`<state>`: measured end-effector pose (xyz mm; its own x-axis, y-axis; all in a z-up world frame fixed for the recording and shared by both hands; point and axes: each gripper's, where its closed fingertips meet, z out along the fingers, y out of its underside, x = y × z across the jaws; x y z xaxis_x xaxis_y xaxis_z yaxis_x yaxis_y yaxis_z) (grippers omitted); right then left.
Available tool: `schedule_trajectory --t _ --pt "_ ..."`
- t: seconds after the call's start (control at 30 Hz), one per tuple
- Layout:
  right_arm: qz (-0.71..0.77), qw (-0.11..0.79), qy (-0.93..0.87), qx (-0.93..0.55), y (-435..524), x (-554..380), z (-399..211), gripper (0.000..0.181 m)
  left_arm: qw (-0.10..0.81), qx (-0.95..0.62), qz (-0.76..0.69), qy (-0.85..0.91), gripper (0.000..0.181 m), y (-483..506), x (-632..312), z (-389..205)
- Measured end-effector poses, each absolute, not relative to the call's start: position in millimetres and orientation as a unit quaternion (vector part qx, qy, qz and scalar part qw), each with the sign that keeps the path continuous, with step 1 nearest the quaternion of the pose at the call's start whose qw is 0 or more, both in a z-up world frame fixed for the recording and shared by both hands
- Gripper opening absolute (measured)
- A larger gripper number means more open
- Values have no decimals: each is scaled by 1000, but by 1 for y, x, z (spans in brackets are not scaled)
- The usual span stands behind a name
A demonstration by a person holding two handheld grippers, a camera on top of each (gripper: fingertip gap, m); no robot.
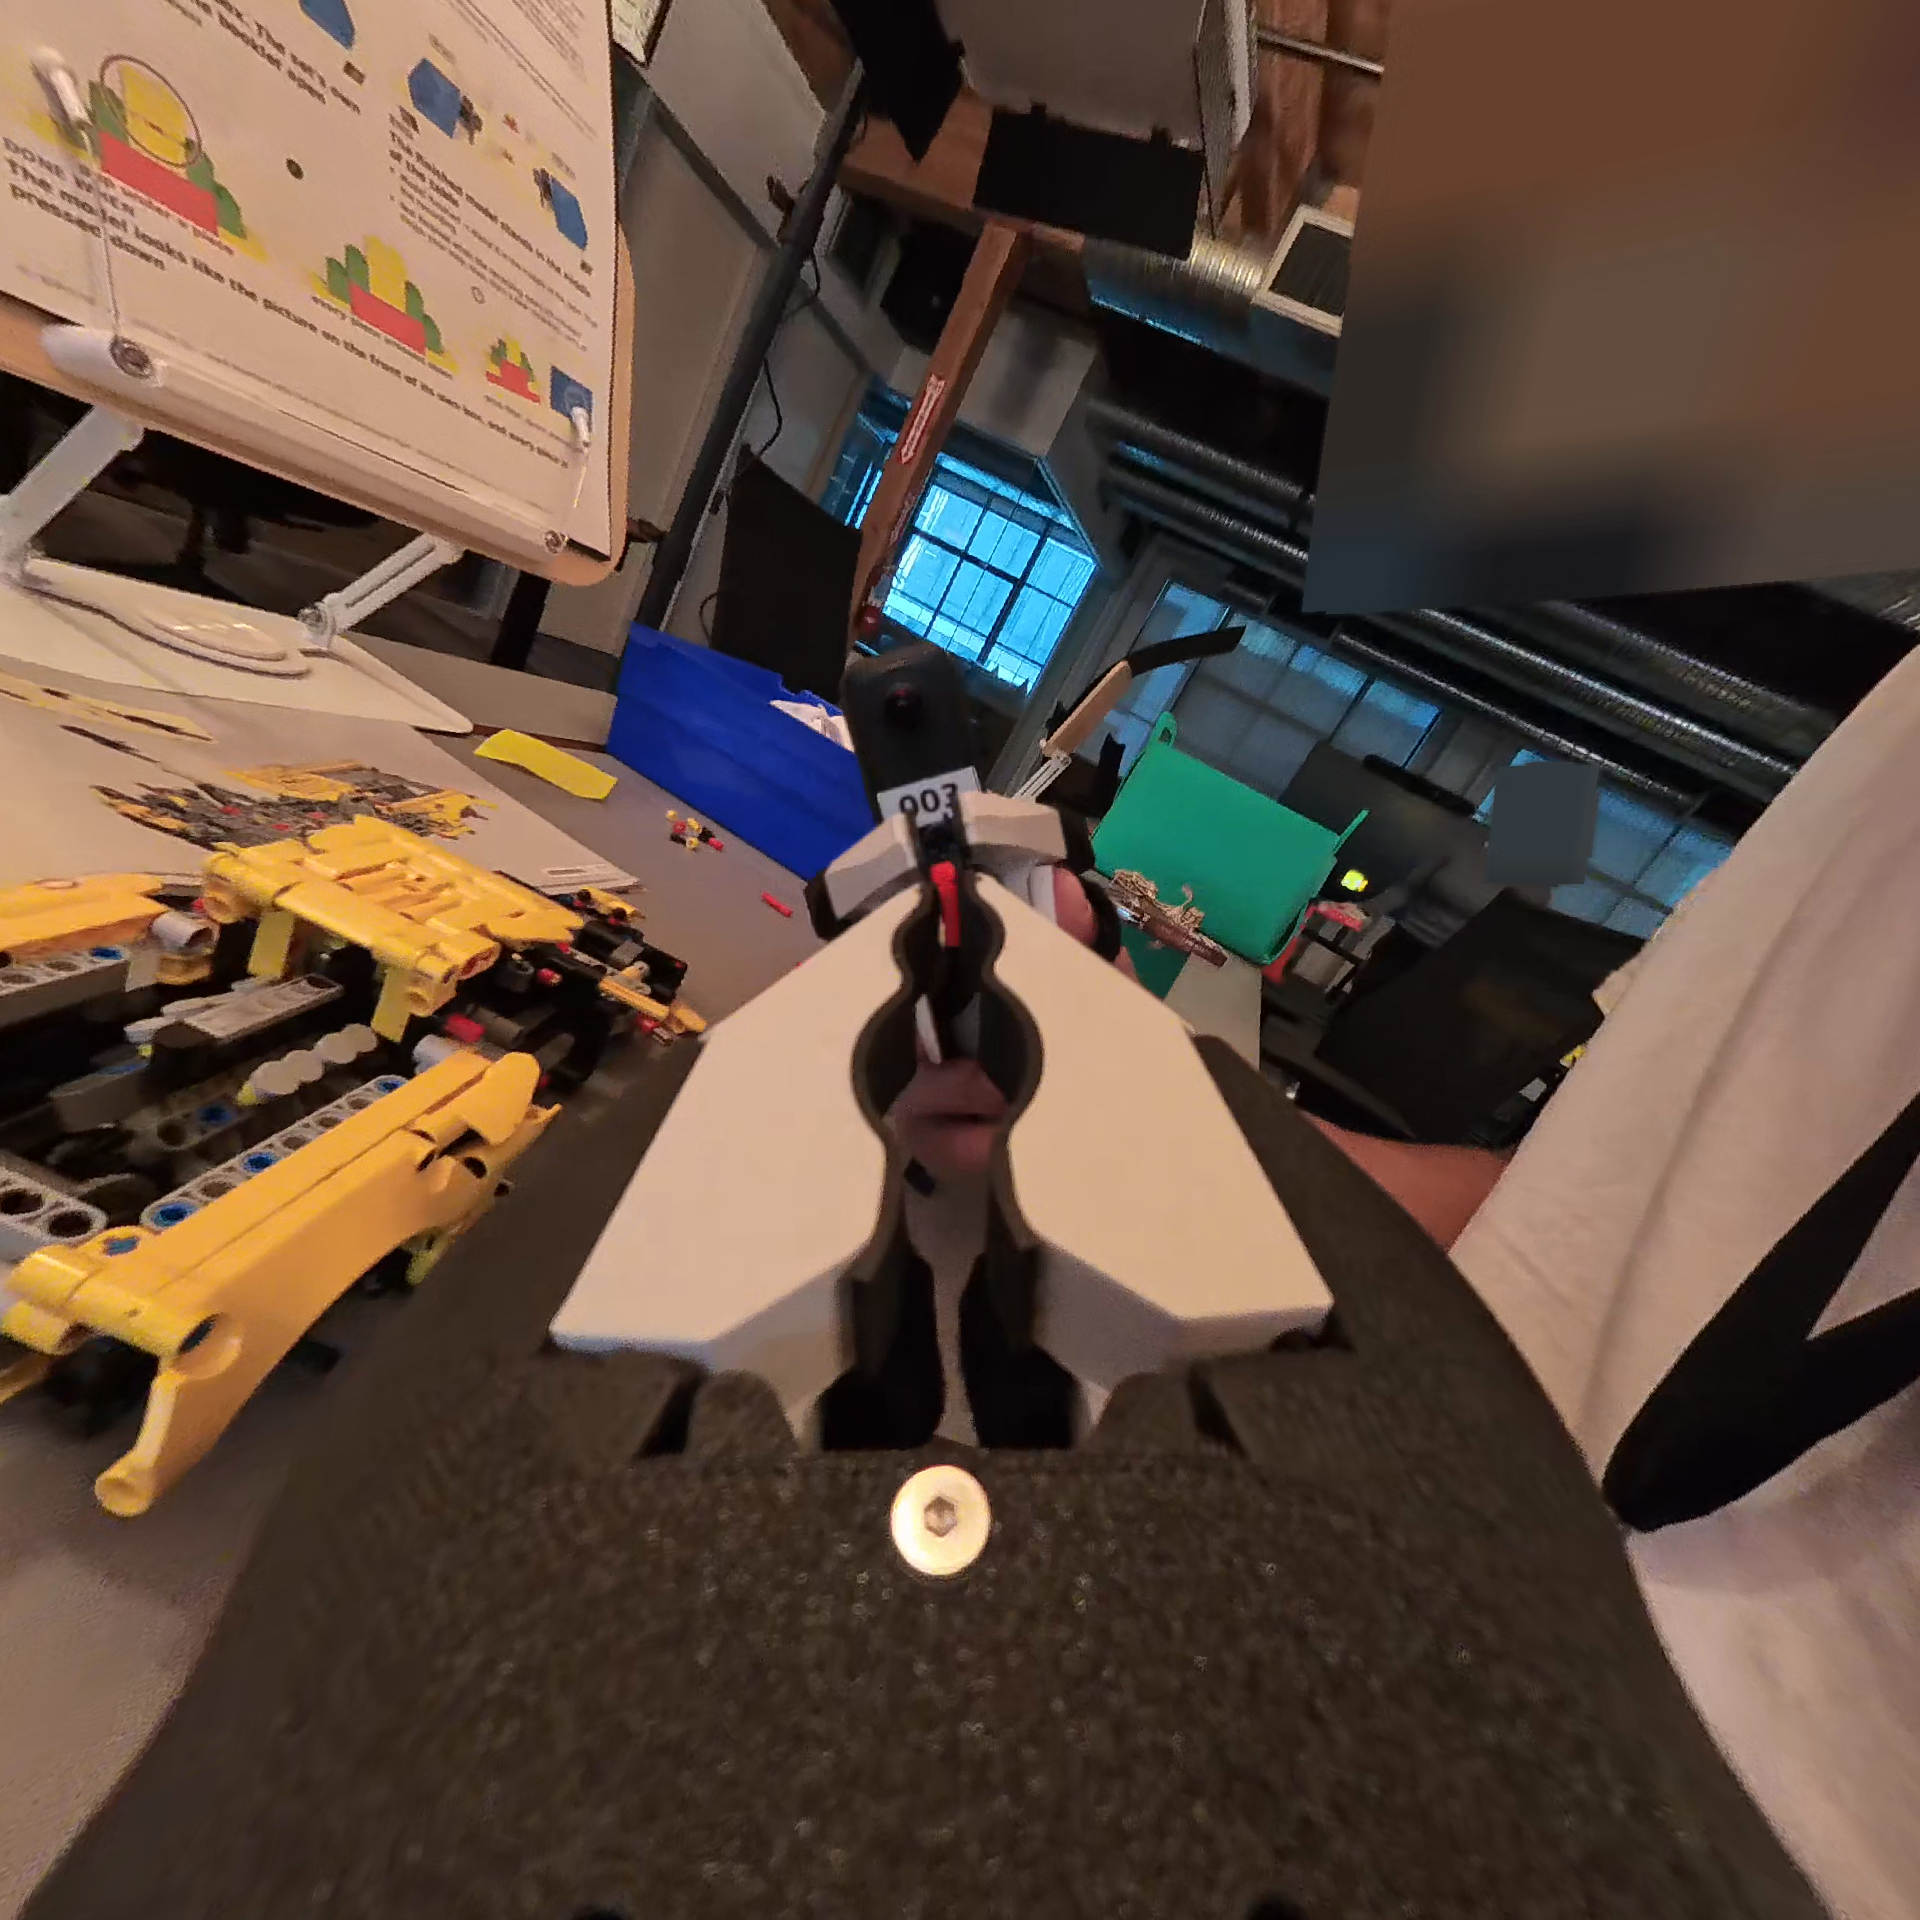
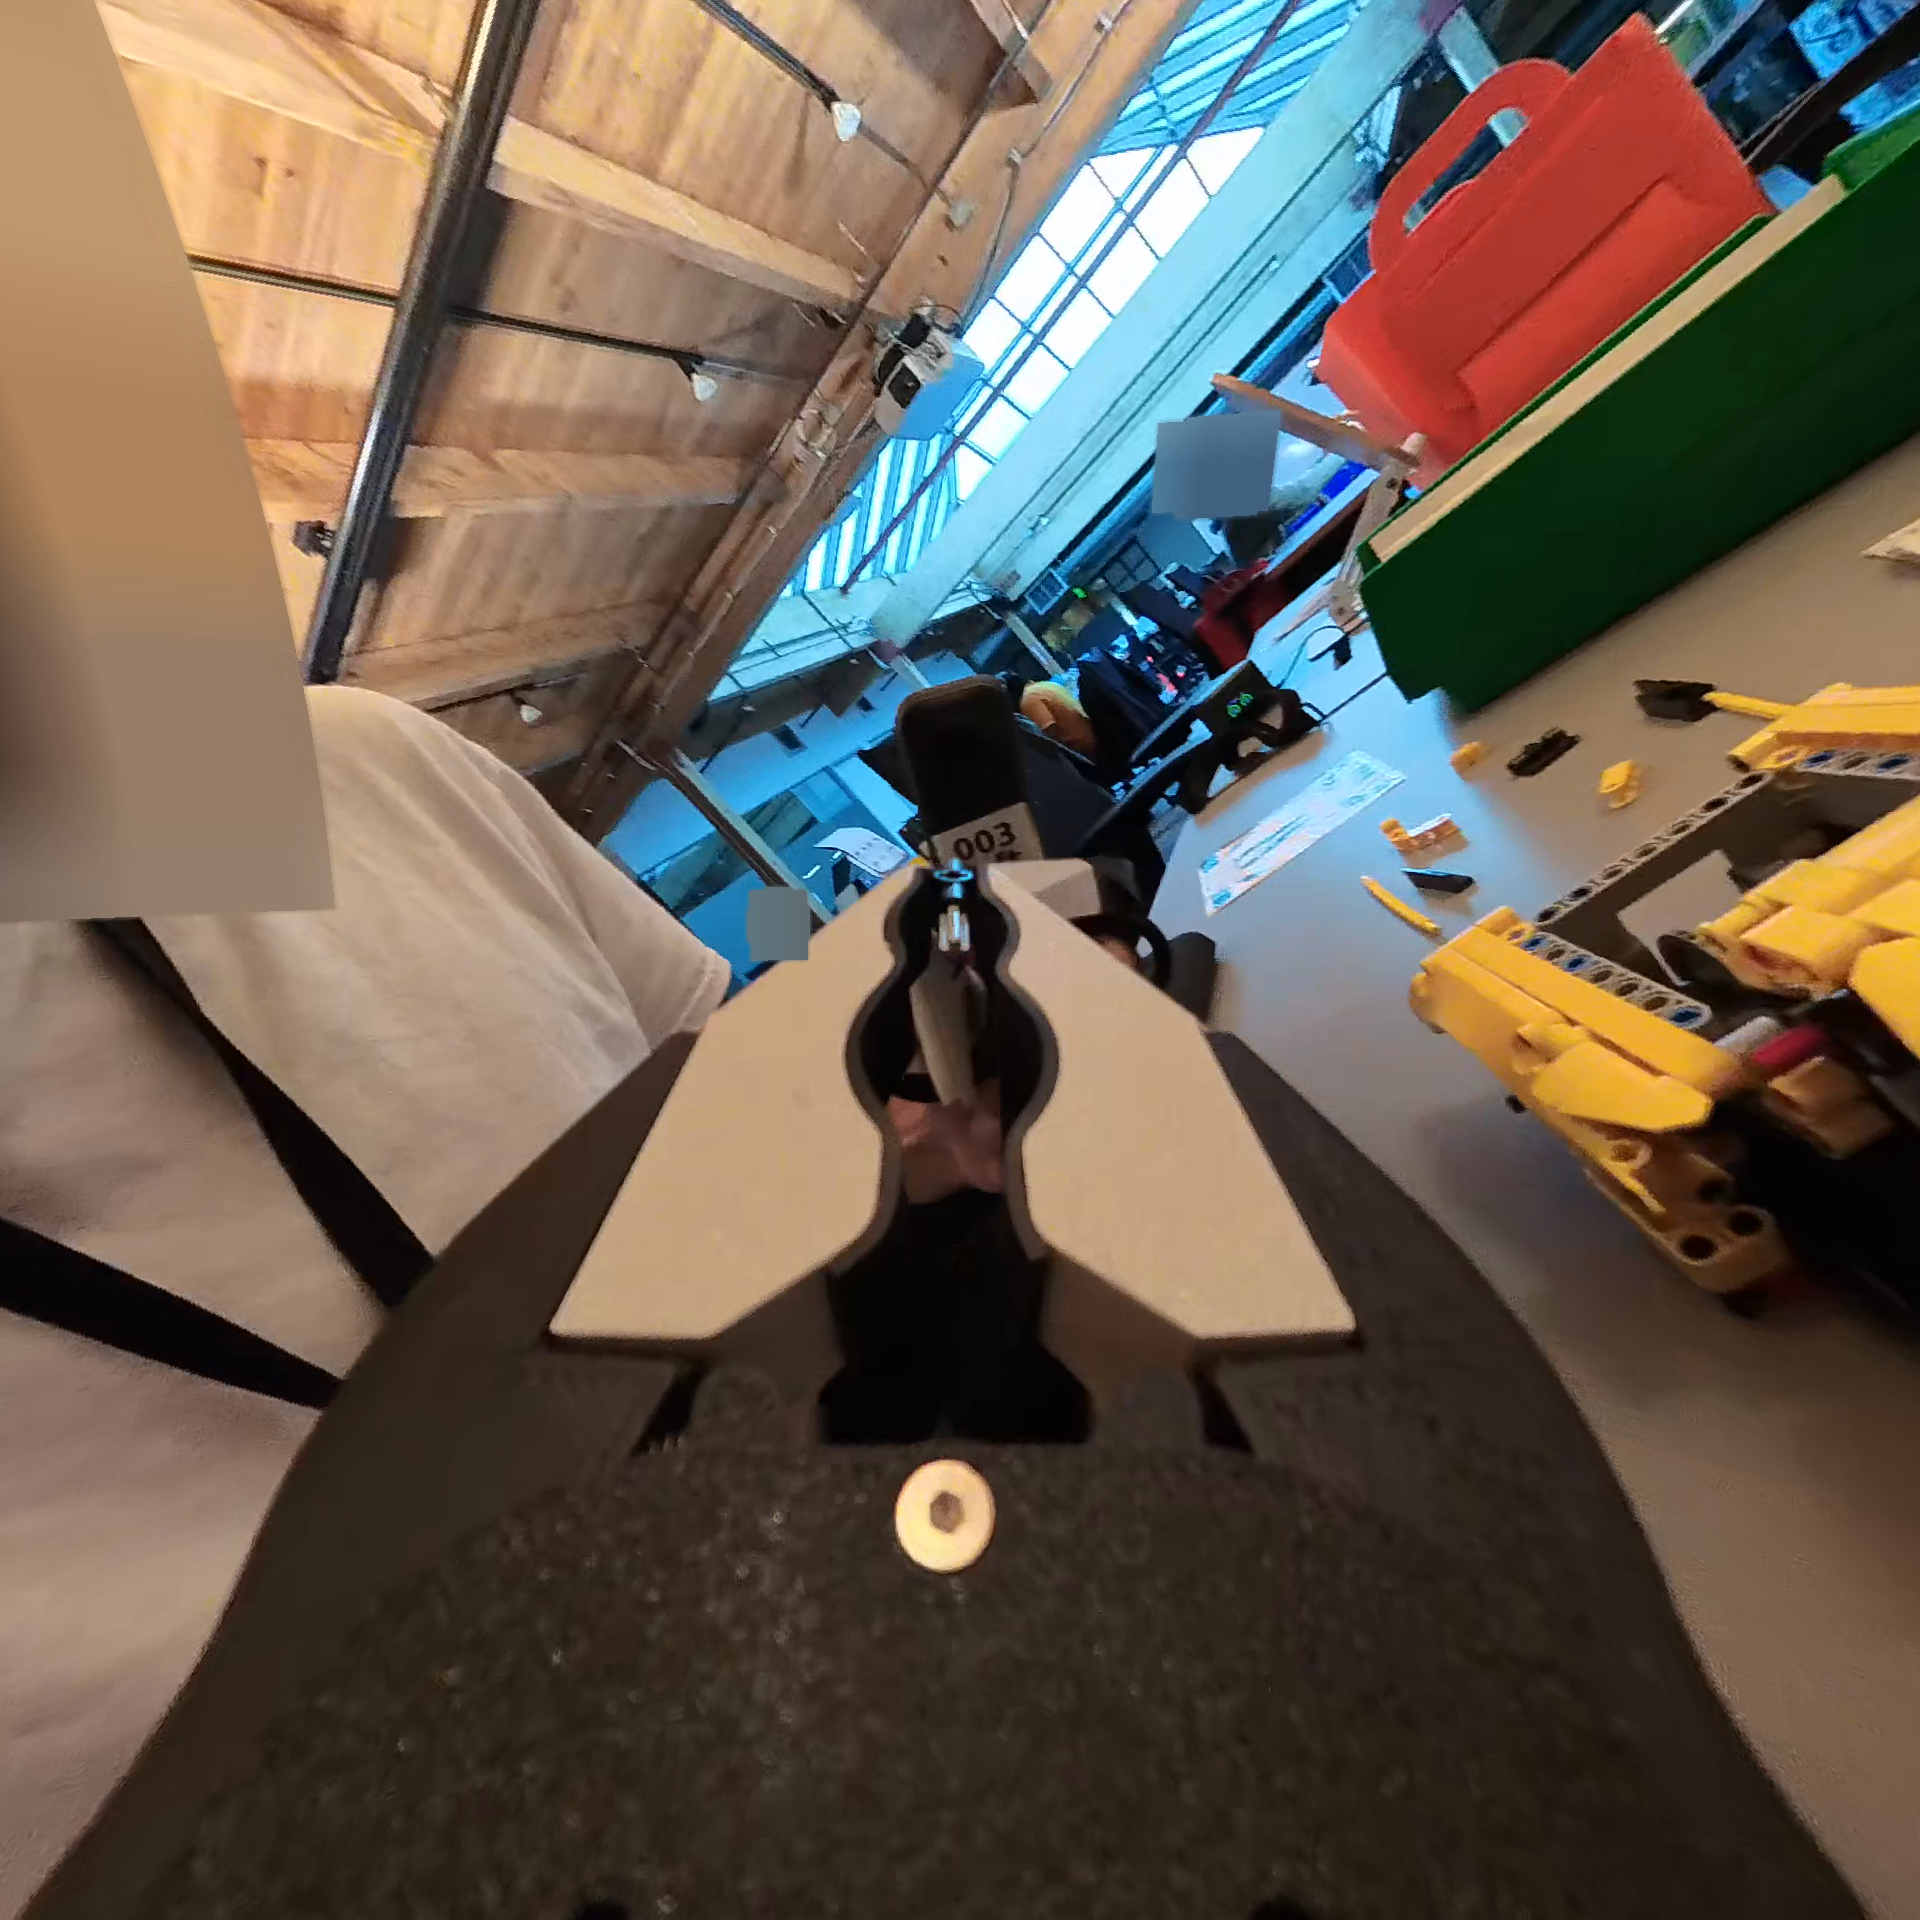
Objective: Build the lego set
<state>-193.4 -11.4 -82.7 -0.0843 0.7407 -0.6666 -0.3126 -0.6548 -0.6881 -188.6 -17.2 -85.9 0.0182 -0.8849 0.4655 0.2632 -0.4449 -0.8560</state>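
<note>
Both grippers are raised off the table and meet tip to tip. My left gripper is shut on a thin red Lego piece, and a pale piece sits farther back between the jaws. The right gripper's grey fingers touch its tips. My right gripper is shut on a slim grey Lego piece with a small metallic end. The left gripper faces it. The yellow and black Lego model lies on the table, left of the left gripper and right of the right gripper.
An instruction board on a white stand, a blue bin, a green bin and small loose parts sit behind the model. A green box, an orange bag, scattered parts and a leaflet also show. A person's white shirt is close. Only a small space, under 4 cm, lies between the two pairs of fingers.
</note>
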Motion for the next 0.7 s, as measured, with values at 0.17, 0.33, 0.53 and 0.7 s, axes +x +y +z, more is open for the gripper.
schedule_trajectory --t 0.17,0.33,0.53,0.7 --pt "711 367 -188 -570 -10 -194 -84 6 449 -554 -642 282 3 -17 -189 -86" --pt "704 371 -191 -575 -9 -194 -86 6 435 -557 -650 280 3 -17 -188 -88" --pt "703 376 -191 -572 -9 -193 -84 6 426 -559 -654 280 3 -17 -188 -89" --pt "697 378 -201 -575 -11 -195 -85 6 421 -558 -657 282 3 -19 -188 -90"
